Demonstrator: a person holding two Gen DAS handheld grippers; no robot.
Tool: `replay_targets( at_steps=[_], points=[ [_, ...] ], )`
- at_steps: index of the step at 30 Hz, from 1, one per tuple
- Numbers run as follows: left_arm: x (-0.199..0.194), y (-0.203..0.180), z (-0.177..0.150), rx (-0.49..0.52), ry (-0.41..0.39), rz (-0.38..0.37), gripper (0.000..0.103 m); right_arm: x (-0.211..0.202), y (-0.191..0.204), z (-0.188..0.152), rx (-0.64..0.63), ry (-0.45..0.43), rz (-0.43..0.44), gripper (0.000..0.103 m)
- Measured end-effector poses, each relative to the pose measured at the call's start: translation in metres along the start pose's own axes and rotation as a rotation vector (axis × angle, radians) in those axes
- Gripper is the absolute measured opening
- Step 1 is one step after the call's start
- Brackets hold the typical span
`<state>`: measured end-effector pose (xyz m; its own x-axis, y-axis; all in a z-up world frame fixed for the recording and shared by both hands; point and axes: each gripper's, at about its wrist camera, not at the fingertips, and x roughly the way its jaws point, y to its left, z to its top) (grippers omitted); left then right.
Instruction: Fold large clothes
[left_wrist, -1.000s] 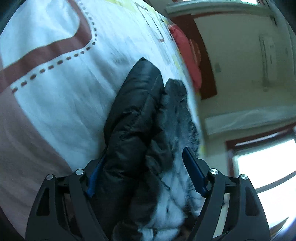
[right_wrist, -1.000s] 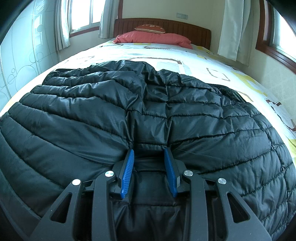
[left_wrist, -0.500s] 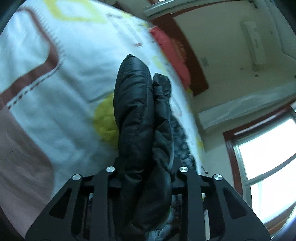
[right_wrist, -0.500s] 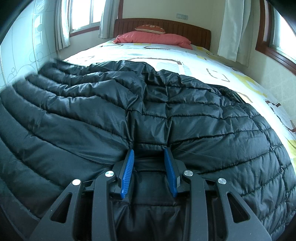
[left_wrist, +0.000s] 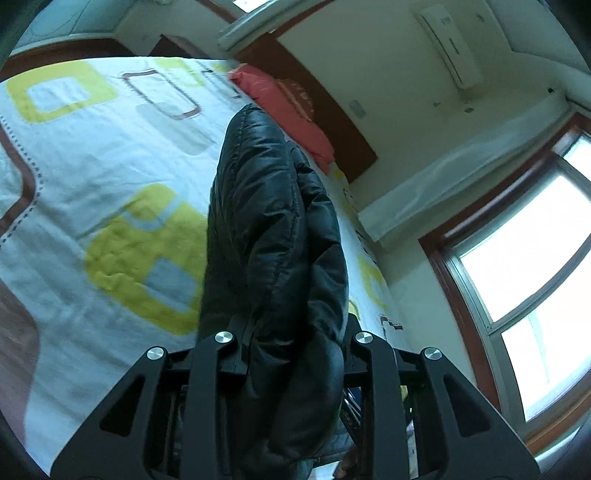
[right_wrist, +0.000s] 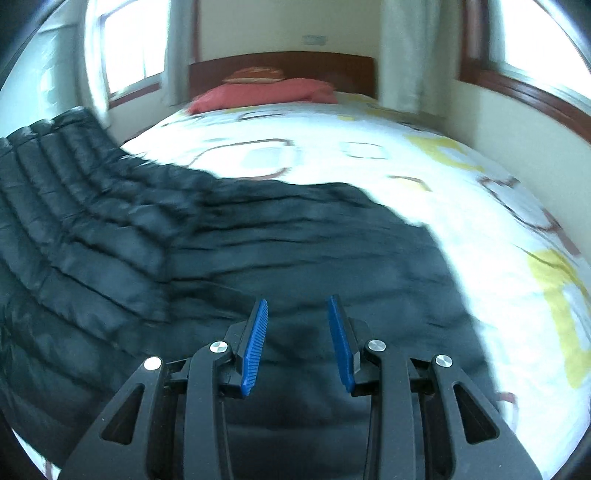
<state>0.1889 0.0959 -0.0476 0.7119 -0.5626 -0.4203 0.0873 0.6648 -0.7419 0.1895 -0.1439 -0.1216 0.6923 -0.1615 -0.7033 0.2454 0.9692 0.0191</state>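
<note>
The right gripper (right_wrist: 297, 341), clamped on the black puffer jacket (right_wrist: 229, 266) a second ago, now has its blue pads (right_wrist: 255, 347) spread with nothing between them, so that hold is let go, likely because this fold is being carried by the other side. The jacket lies on the bed (right_wrist: 461, 206), its left part raised. The left gripper (left_wrist: 291, 343) is clenched on a thick bunched fold of the jacket (left_wrist: 273, 229), now lifted higher and tilted up toward the headboard; motion blur hides finer detail.

Patterned bed (right_wrist: 424, 192), black jacket (right_wrist: 258, 240), apparently pillows (right_wrist: 266, 94)
</note>
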Motion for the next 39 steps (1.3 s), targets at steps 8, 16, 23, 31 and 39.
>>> replay_targets(
  at_steps=[8,16,23,31,39],
  points=[
    [0.035,-0.065,-0.026,0.101,0.024,0.008,0.026,-0.011,-0.072,-0.021,0.114,0.003,-0.076,0.035],
    [0.106,-0.122,-0.076,0.23,0.15,0.009,0.026,-0.013,-0.096,-0.037,0.133,0.025,-0.107,0.035],
    [0.173,-0.134,-0.125,0.306,0.287,0.042,0.026,-0.009,-0.106,-0.057,0.101,0.069,-0.137,0.035],
    [0.218,-0.123,-0.158,0.35,0.378,0.058,0.026,-0.003,-0.118,-0.079,0.136,0.111,-0.131,0.035],
    [0.226,-0.119,-0.164,0.347,0.383,0.031,0.026,0.005,-0.119,-0.083,0.144,0.123,-0.135,0.035]
  ],
)
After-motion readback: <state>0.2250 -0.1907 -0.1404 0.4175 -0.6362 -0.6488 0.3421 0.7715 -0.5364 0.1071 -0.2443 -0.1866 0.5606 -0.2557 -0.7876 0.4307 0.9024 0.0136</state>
